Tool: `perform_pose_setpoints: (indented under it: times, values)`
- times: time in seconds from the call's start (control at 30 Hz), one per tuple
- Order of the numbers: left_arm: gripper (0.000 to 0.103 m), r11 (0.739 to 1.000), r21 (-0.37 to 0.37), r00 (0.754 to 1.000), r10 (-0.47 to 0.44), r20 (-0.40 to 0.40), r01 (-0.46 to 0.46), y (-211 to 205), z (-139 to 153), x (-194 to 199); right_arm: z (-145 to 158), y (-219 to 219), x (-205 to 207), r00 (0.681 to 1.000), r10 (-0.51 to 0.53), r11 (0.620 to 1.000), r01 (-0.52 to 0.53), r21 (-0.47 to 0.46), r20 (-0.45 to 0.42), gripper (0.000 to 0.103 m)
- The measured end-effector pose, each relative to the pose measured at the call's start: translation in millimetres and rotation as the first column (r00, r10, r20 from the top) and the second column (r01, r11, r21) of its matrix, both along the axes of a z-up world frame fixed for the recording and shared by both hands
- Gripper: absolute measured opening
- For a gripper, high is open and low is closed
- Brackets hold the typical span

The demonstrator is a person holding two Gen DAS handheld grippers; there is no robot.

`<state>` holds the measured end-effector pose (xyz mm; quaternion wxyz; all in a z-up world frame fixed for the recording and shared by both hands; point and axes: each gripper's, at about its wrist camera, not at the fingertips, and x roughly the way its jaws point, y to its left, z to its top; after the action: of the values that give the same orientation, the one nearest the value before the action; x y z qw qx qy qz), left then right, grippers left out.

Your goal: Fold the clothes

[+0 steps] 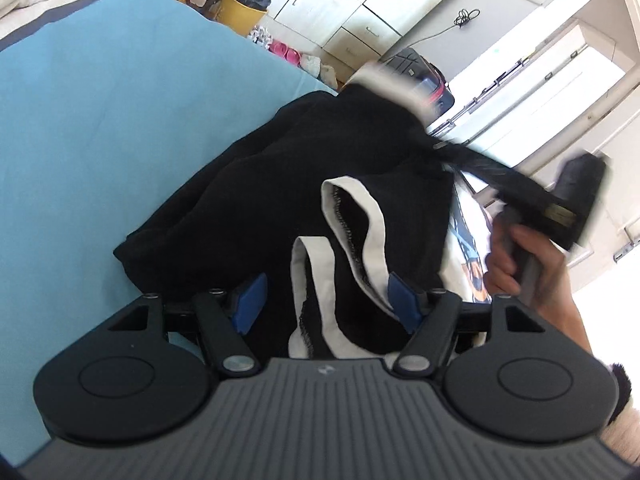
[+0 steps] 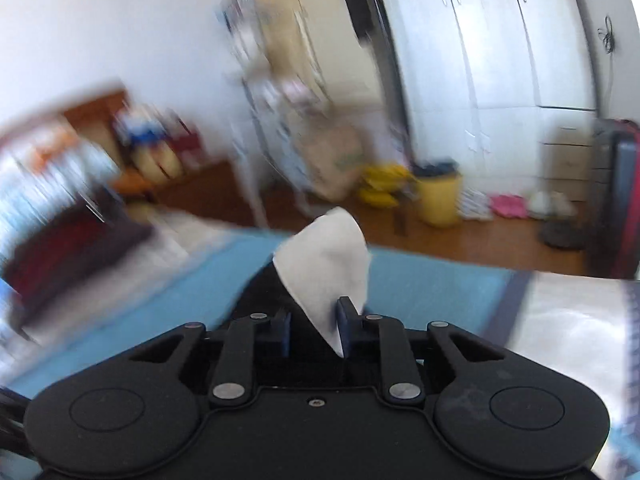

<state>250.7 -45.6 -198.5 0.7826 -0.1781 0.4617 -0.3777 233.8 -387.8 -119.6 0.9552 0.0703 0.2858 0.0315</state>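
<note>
The black garment [image 1: 280, 184] lay bunched on the blue bed sheet [image 1: 100, 120], soft and limp I judged, my left gripper [image 1: 324, 300] spread around its white trim [image 1: 372, 240], my right gripper [image 2: 314, 330] pinching a white corner [image 2: 328, 264].

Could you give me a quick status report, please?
Left claw open around the garment's white trim. Right claw shut on a white cuff, lifted over the blue sheet. Nothing in the way.

garment [image 1: 280, 168]: soft matt black cloth, white trim | bedsheet [image 1: 100, 120]: smooth blue cloth
</note>
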Motion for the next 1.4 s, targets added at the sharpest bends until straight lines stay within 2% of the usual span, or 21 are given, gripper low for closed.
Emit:
perform_pose_setpoints:
  times: [0.03,0.1,0.2,0.3,0.33,0.43,0.53,0.63,0.73,0.77,0.83,0.9,0.93,1.0,1.03,1.1,1.13,1.23,1.3,1.37,1.4]
  values:
    - [0.068,1.000,0.005,1.000,-0.005,-0.004,0.005,-1,-1,1,-6,2,10,0.997,-0.037,0.997,0.033,-0.063,-0.072,0.039]
    - [0.068,1.000,0.014,1.000,-0.015,-0.012,0.015,-4,-2,3,-17,5,29,0.971,-0.122,0.978,0.083,-0.193,-0.204,0.045]
    - [0.068,0.999,0.028,0.999,-0.029,-0.024,0.030,-9,-4,6,1,22,13,0.983,-0.126,0.963,0.090,-0.253,-0.134,0.052]
    - [0.068,1.000,0.009,0.999,-0.024,-0.048,0.025,-2,-3,11,27,37,-17,0.996,-0.064,0.977,0.049,-0.206,-0.065,0.054]
    - [0.068,1.000,-0.010,0.998,-0.009,-0.060,0.009,5,-2,12,37,36,-38,0.999,-0.024,0.986,0.017,-0.166,-0.041,0.057]
    - [0.068,0.998,-0.044,0.997,0.038,-0.062,-0.041,26,8,13,46,55,-67,0.992,0.121,0.991,-0.123,-0.052,-0.032,0.064]
    - [0.068,0.996,-0.026,0.995,0.086,-0.041,-0.087,41,20,20,21,81,-80,0.976,0.196,0.980,-0.197,-0.002,-0.094,0.064]
    - [0.068,0.991,0.047,0.991,0.124,-0.039,-0.122,53,24,23,-20,111,-71,0.943,0.250,0.964,-0.264,-0.037,-0.219,0.068]
    - [0.069,0.981,0.136,0.986,0.151,-0.076,-0.140,65,18,25,-18,130,-70,0.942,0.246,0.947,-0.284,-0.151,-0.227,0.071]
    - [0.068,0.980,0.145,0.983,0.154,-0.097,-0.139,70,14,26,-17,136,-70,0.942,0.245,0.939,-0.290,-0.187,-0.229,0.071]
    - [0.069,0.980,0.142,0.977,0.161,-0.143,-0.140,78,9,30,3,129,-86,0.941,0.271,0.939,-0.305,-0.160,-0.205,0.070]
    - [0.069,0.983,0.111,0.969,0.168,-0.180,-0.149,80,4,36,20,128,-106,0.944,0.298,0.936,-0.318,-0.150,-0.142,0.072]
    - [0.070,0.984,0.098,0.968,0.164,-0.192,-0.147,80,2,39,26,127,-117,0.946,0.304,0.936,-0.318,-0.151,-0.110,0.080]
    - [0.071,0.987,0.070,0.963,0.159,-0.216,-0.147,79,-4,45,27,135,-137,0.948,0.310,0.932,-0.318,-0.173,-0.075,0.089]
    - [0.071,0.986,0.053,0.960,0.165,-0.227,-0.157,79,-7,48,27,139,-147,0.948,0.313,0.930,-0.319,-0.185,-0.058,0.090]
    - [0.071,0.984,0.021,0.952,0.177,-0.250,-0.178,79,-14,53,22,152,-160,0.939,0.329,0.902,-0.343,-0.264,-0.095,0.090]
    - [0.071,0.982,0.004,0.948,0.182,-0.261,-0.188,79,-17,56,15,159,-165,0.935,0.333,0.875,-0.353,-0.331,-0.119,0.090]
    - [0.073,0.975,-0.043,0.935,0.197,-0.296,-0.219,78,-28,64,-13,179,-169,0.921,0.339,0.725,-0.385,-0.571,-0.191,0.090]
    - [0.068,0.976,-0.068,0.940,0.180,-0.290,-0.208,76,-30,66,-33,190,-168,0.924,0.323,0.630,-0.371,-0.682,-0.205,0.090]
    - [0.010,0.977,-0.114,0.951,0.141,-0.275,-0.178,74,-26,62,-32,186,-161,0.932,0.319,0.673,-0.350,-0.652,-0.171,0.090]
    - [0.013,0.974,-0.149,0.955,0.123,-0.271,-0.168,74,-24,59,-31,185,-155,0.936,0.315,0.678,-0.337,-0.654,-0.156,0.091]
